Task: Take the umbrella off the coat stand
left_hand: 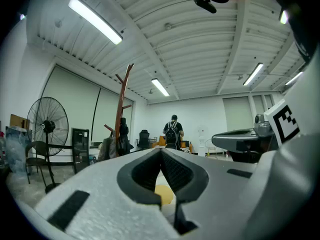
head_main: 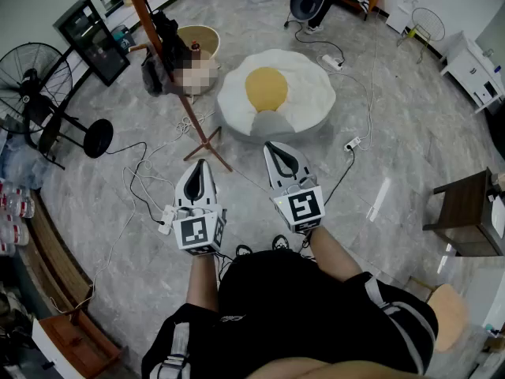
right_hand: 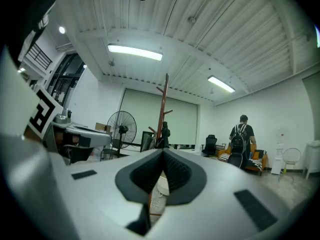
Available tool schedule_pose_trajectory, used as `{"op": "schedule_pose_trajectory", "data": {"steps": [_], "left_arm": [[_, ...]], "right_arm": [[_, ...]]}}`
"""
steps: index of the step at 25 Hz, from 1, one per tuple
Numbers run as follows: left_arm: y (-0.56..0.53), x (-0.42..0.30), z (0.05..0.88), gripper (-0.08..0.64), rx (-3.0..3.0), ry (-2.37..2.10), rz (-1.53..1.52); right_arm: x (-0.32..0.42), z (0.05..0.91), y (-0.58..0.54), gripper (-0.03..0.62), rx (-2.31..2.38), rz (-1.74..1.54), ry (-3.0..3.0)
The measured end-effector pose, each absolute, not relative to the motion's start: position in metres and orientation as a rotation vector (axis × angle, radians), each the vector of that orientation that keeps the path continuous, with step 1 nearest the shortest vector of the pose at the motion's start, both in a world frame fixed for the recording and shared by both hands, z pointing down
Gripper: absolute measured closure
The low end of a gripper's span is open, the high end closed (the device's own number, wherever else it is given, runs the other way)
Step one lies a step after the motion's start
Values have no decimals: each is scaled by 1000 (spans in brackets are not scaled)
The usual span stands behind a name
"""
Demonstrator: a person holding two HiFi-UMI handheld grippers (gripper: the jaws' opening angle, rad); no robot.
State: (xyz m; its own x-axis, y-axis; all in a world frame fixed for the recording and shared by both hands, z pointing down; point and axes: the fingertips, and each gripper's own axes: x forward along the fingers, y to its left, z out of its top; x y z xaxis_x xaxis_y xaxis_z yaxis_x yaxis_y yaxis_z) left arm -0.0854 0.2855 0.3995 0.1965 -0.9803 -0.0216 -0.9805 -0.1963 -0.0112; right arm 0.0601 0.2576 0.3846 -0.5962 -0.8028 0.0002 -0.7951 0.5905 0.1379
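A brown wooden coat stand [head_main: 197, 125] rises at the upper left of the head view, on the marble floor. A black folded umbrella [head_main: 167, 30] hangs on its upper part beside a dark bag [head_main: 153, 73]. Both grippers are held level, well short of the stand, with nothing between their fingers. My left gripper [head_main: 201, 163] is shut, its tips meeting. My right gripper [head_main: 271, 144] is shut too. In the left gripper view the umbrella [left_hand: 122, 131] hangs on the stand [left_hand: 121, 104], left of the gripper's tips [left_hand: 161, 149]. The right gripper view shows the umbrella [right_hand: 165, 133] just above its tips [right_hand: 163, 151].
An egg-shaped cushion [head_main: 276, 93] lies on the floor ahead. Cables and a power strip [head_main: 166, 218] trail near the stand's feet. A black standing fan [head_main: 35, 93] and a stool [head_main: 99, 136] are to the left, a dark side table [head_main: 469, 212] to the right. A person with a backpack [left_hand: 173, 132] stands far off.
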Motion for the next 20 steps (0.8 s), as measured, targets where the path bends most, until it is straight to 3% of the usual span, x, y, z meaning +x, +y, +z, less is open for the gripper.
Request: {"op": "schedule_pose_trajectory", "data": {"steps": [12,15,20], "left_arm": [[292,-42,407,560,-2452,1973,-33],[293,-28,412,560,-2450,1987,-41],[298,-2,416,560,-2434,2031,-26]], "right_arm": [[88,392,276,578,1240,-135,-2856],[98,400,279,457,1153,-117,-2875],[120,404,284,382,1070,-111,-2907]]}}
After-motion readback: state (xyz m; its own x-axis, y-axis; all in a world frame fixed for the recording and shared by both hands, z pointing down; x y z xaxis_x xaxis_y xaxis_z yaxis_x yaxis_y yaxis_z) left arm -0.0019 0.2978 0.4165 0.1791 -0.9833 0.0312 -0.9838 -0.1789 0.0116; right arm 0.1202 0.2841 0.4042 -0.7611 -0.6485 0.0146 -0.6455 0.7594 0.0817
